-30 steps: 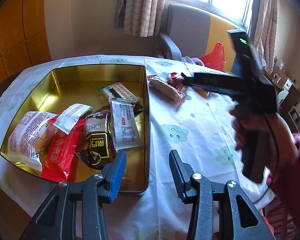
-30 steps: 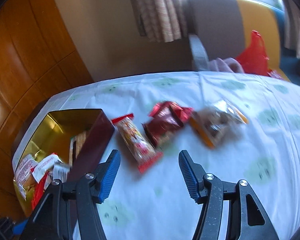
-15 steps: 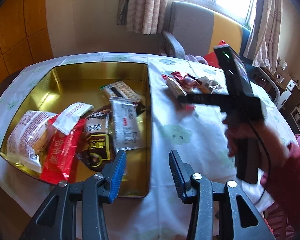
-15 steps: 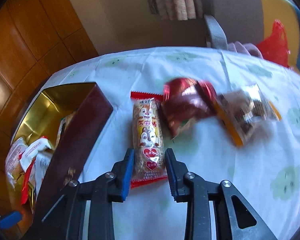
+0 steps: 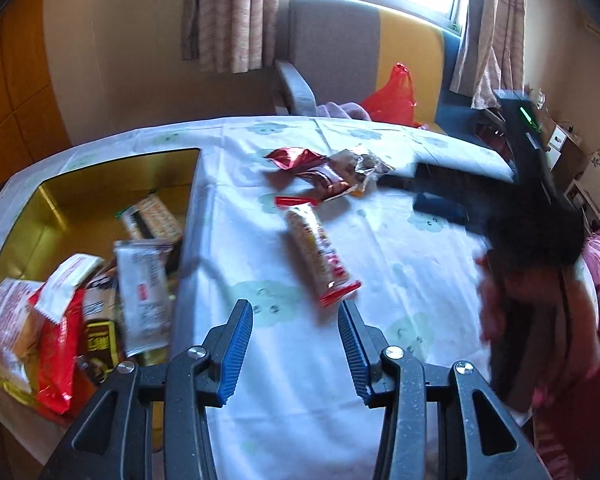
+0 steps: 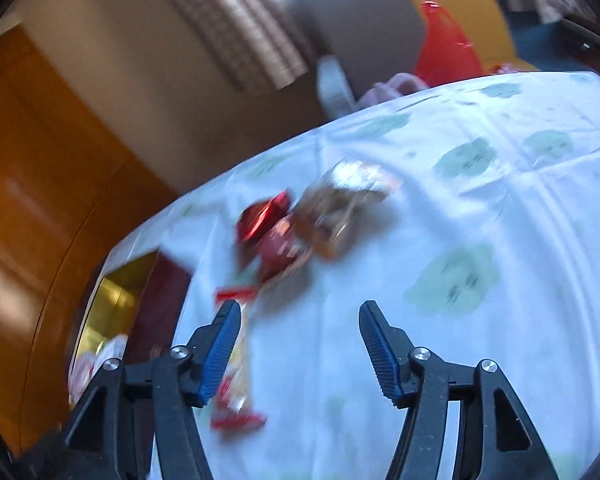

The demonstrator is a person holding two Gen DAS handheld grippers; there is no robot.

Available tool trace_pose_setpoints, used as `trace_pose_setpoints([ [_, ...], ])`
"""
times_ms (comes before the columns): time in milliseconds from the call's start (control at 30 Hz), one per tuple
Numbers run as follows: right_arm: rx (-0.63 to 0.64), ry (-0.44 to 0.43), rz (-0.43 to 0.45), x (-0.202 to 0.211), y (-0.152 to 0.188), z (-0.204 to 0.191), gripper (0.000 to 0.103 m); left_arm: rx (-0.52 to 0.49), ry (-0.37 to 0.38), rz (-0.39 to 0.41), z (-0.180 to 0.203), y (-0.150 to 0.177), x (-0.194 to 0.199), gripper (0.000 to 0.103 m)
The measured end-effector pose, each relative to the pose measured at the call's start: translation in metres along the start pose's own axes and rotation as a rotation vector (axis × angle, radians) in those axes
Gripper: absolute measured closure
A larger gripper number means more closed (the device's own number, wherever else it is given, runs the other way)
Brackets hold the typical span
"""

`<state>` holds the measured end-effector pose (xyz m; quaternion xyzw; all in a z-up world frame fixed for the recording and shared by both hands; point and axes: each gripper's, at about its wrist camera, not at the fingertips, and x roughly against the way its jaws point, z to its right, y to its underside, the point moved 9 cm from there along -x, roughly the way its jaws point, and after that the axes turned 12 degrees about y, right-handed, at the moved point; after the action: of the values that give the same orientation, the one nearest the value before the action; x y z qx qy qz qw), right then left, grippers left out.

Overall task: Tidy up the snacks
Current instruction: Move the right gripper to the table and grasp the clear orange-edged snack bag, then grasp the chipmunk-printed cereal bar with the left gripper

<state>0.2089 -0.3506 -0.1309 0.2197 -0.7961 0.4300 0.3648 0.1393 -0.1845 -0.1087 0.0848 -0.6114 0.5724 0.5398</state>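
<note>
The long snack bar now lies right of the gold tin; my right hand-held gripper is opening, empty. Next: regrasp it, left hand-held gripper idle, open.

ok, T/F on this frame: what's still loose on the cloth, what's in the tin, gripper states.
1. The long snack bar lies on the tablecloth, outside the gold tin. True.
2. The right gripper is clamped on the bar. False: its jaws are opening, nothing between them.
3. The tin holds no packets. False: several lie inside, including a red packet.
4. The left gripper holds nothing. True.
5. The red foil packet is beside the clear packet. True.
</note>
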Motion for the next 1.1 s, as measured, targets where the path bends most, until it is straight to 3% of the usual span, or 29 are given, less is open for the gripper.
trace_pose_setpoints([
  [233,-0.073,0.068,-0.072,-0.06,-0.072,-0.011,0.033,0.007,-0.043,-0.017,-0.006,-0.007,-0.011,0.058],
  [333,-0.043,0.2,-0.132,-0.088,-0.078,-0.011,0.032,0.037,-0.06,-0.022,-0.018,-0.008,-0.01,0.058],
  [433,-0.048,0.216,-0.163,-0.101,-0.069,-0.004,0.043,0.058,-0.067,-0.023,-0.026,-0.009,-0.01,0.058],
  [500,0.017,0.232,-0.116,-0.094,-0.064,-0.004,0.051,0.058,-0.06,-0.017,-0.026,-0.011,-0.009,0.058],
  [600,0.117,0.21,-0.087,-0.084,-0.053,0.001,0.055,0.037,-0.051,-0.013,-0.017,-0.016,-0.012,0.058],
  [800,0.087,0.166,-0.071,-0.053,-0.029,0.03,0.055,-0.003,-0.031,-0.021,0.004,-0.025,-0.03,0.058],
  [1100,0.124,0.197,0.025,-0.014,0.008,0.048,0.055,-0.017,-0.06,-0.063,0.008,-0.034,-0.081,0.051],
])
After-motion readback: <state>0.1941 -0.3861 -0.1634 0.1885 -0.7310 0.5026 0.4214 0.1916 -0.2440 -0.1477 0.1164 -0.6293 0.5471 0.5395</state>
